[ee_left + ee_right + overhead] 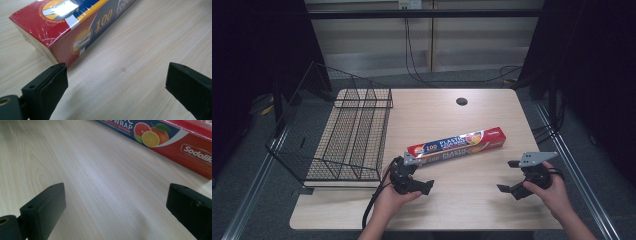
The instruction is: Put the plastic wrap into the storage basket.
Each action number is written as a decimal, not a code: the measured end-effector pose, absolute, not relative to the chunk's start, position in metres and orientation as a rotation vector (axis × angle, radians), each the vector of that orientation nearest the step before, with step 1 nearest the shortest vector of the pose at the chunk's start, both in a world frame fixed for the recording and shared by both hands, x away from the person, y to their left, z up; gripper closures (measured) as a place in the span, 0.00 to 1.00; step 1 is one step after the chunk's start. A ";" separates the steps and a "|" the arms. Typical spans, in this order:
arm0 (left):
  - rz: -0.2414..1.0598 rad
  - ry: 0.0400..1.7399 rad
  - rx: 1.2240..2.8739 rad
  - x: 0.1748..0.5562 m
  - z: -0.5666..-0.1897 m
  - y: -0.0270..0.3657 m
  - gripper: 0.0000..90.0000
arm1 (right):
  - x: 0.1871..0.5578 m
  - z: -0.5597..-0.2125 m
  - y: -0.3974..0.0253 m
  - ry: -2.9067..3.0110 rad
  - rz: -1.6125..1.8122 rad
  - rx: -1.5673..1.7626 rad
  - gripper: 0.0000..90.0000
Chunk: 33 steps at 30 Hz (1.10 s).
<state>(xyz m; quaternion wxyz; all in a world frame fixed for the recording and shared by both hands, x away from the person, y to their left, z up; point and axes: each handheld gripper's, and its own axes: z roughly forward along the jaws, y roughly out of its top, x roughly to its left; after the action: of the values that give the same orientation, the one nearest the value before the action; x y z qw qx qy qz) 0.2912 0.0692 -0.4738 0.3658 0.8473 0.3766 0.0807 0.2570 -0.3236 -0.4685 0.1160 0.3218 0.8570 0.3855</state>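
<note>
Wire mesh forms the black basket [347,135] that stands at the left side of the pale wooden surface [452,200], its open frame reaching past the surface's left edge. Just right of it, near the front, the left hand-held gripper [412,172] sits in the person's left hand [389,200], jaws spread wide with nothing between them. In the left gripper view its left jaw stands just beside the near red end of the plastic wrap box [75,27], without a clear touch.

That plastic wrap box [457,143] lies flat at the middle of the surface. Its long axis runs nearly left to right, slightly slanted: the left end lies nearer the person, and the right end points toward the far right corner. The printed lettering faces up and toward the person.

Beyond the box, a small dark round hole [461,101] marks the surface near its far edge.

At the right, the right hand-held gripper [511,175] is held by the right hand [552,192], well apart from the box, jaws likewise wide and empty. In the right gripper view the fruit picture and red end of the box [175,142] lie ahead.
</note>
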 end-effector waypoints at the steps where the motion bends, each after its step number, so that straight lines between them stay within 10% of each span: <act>1: 0.216 0.982 2.165 0.291 -0.474 0.068 0.05 | 0.257 -0.469 -0.324 2.509 1.118 0.949 0.03; 33: 0.088 0.925 2.165 0.305 -0.457 0.058 0.02 | 0.261 -0.474 -0.320 2.482 1.118 0.994 0.03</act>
<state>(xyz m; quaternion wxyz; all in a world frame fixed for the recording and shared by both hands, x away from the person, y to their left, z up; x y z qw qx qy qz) 0.3052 0.0576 -0.4566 0.3828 0.8490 0.3626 0.0345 0.2607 -0.3202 -0.4745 0.1216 0.3403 0.8502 0.3828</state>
